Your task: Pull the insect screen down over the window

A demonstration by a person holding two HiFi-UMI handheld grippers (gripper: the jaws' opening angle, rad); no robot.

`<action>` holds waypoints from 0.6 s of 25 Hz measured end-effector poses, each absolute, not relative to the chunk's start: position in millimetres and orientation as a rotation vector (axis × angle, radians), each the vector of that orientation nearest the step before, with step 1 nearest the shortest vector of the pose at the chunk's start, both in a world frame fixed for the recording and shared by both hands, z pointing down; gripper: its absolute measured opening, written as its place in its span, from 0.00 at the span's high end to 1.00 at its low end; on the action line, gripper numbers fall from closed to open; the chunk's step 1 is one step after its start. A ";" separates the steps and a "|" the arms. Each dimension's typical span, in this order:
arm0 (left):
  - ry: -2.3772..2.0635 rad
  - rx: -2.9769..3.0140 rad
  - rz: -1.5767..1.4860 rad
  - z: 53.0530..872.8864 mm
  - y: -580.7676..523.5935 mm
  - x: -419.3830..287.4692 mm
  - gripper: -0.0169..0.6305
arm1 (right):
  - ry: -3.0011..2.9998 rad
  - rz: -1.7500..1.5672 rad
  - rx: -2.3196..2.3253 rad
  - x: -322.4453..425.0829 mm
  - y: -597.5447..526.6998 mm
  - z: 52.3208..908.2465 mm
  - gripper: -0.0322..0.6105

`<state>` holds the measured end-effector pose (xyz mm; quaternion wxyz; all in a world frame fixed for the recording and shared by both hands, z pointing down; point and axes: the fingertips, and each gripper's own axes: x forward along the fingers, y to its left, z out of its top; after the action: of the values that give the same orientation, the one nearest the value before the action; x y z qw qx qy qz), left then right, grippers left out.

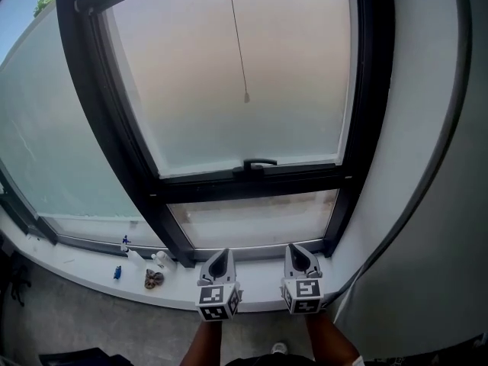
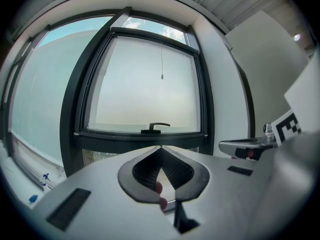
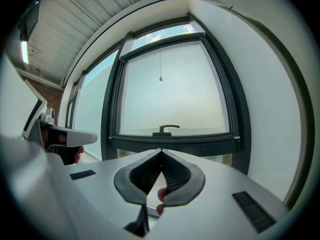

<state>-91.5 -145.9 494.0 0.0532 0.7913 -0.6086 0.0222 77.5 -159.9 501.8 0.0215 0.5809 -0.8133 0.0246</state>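
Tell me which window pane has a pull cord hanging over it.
The upper centre pane, above the black handle; the cord ends mid-pane. The wide left pane and small lower pane have none.

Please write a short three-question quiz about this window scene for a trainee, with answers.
1. True or false: the left hand-held gripper is shut on the pull cord.
2. Where is the window handle? A: on the sill. B: at the upper pane's bottom edge. C: at the frame's top.
3. How do the jaws of the right hand-held gripper stand?
Key: 1 false, it is shut but empty. 2 B. 3 Together, nothing between them.
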 end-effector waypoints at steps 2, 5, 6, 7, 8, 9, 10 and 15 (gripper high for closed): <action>-1.863 2.404 0.068 495.5 -155.2 -90.6 0.97 | -2.537 0.086 1.782 76.3 -170.2 501.8 0.95; -1.866 2.395 0.049 498.1 -172.2 -89.6 0.97 | -2.549 0.089 1.765 73.9 -187.4 500.8 0.95; -1.869 2.385 0.037 497.4 -177.5 -89.6 0.97 | -2.551 0.071 1.756 73.8 -193.2 501.3 0.95; -1.872 2.373 0.023 496.6 -183.0 -90.1 0.97 | -2.551 0.056 1.746 73.6 -199.1 501.9 0.95; -1.871 2.364 0.014 497.5 -189.2 -91.1 0.97 | -2.549 0.054 1.742 72.9 -205.1 502.2 0.95; -1.868 2.358 0.011 499.2 -196.5 -92.7 0.97 | -2.545 0.057 1.742 72.0 -211.8 502.6 0.95; -1.864 2.356 0.010 499.9 -204.5 -94.4 0.97 | -2.543 0.056 1.745 71.3 -219.2 503.6 0.95; -1.819 2.394 0.010 499.7 -245.6 -103.0 0.97 | -2.523 0.035 1.779 63.5 -257.4 502.3 0.95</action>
<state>-103.0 -245.6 499.7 0.0676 0.7944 -0.6036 0.0033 63.5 -257.4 502.3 0.0271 0.5759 -0.8170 0.0114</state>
